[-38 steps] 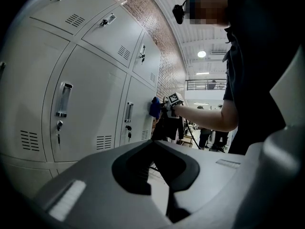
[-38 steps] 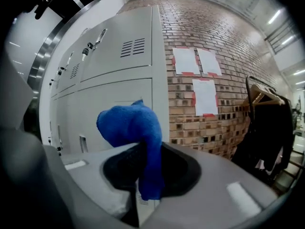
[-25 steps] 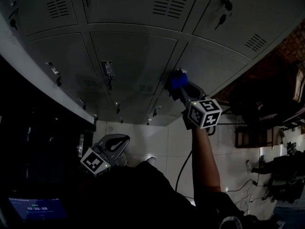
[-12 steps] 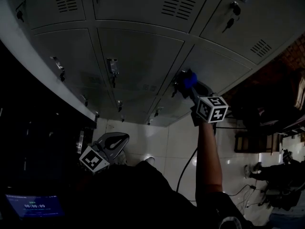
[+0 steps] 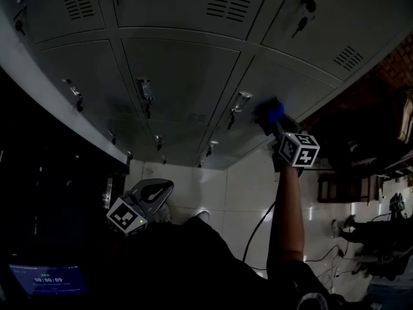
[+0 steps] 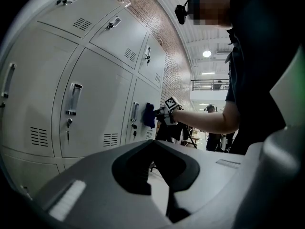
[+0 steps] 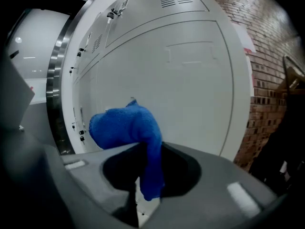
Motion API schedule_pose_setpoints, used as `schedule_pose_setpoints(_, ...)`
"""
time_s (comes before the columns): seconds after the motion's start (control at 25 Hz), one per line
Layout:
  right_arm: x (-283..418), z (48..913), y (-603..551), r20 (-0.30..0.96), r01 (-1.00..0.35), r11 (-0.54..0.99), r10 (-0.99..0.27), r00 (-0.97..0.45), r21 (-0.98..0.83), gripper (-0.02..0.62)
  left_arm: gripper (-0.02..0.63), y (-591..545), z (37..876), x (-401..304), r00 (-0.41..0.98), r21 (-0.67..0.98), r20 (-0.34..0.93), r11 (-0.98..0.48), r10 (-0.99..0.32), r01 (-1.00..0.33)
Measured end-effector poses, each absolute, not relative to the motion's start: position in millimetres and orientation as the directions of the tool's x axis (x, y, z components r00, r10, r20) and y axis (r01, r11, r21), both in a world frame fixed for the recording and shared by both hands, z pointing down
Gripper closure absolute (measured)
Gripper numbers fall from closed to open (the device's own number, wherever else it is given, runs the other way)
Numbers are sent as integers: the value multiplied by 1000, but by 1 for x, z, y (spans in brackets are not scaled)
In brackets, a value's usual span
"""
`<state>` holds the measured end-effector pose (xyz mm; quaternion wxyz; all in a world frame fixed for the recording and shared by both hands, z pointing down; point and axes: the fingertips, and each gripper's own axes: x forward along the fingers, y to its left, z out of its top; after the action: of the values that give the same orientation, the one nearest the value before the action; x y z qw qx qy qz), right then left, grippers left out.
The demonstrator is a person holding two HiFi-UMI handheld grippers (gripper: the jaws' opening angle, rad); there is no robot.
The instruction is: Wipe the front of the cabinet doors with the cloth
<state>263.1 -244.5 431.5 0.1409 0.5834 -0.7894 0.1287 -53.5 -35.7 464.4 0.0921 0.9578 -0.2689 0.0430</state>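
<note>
A bank of grey metal cabinet doors [image 5: 181, 70] fills the upper head view. My right gripper [image 5: 274, 118] is shut on a blue cloth [image 5: 273, 112] and presses it against the lower right door [image 5: 293, 79], just right of that door's handle [image 5: 240, 101]. In the right gripper view the blue cloth [image 7: 128, 128] bunches up at the jaws and hangs between them, with the pale door [image 7: 181, 80] right behind it. My left gripper [image 5: 155, 192] hangs low by the person's side, away from the doors, its jaws shut with nothing in them [image 6: 159, 175].
Each door has a handle and lock, such as the middle door's [image 5: 146, 92], plus vent slots [image 5: 227, 5]. A white tiled floor [image 5: 213, 192] lies below. A brick wall [image 7: 271, 80] borders the cabinets on the right. A cable [image 5: 255, 228] trails on the floor. A screen [image 5: 45, 279] glows at bottom left.
My right gripper has slid the cloth rightward across the lower right door, from left of the handle to right of it. The left gripper has stayed put.
</note>
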Motion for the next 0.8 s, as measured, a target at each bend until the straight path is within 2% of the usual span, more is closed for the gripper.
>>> schedule_pose_setpoints(0.56, 389, 451, -221, 376, -998, -59, -925, 58, 11, 522, 601, -35, 465, -39, 868, 142, 137, -858, -477, -494)
schedule_pose_setpoints(0.8, 363, 452, -209, 350, -999, -32, -936, 35, 15, 522, 603, -34, 468, -43, 866, 146, 151, -856, -476, -496)
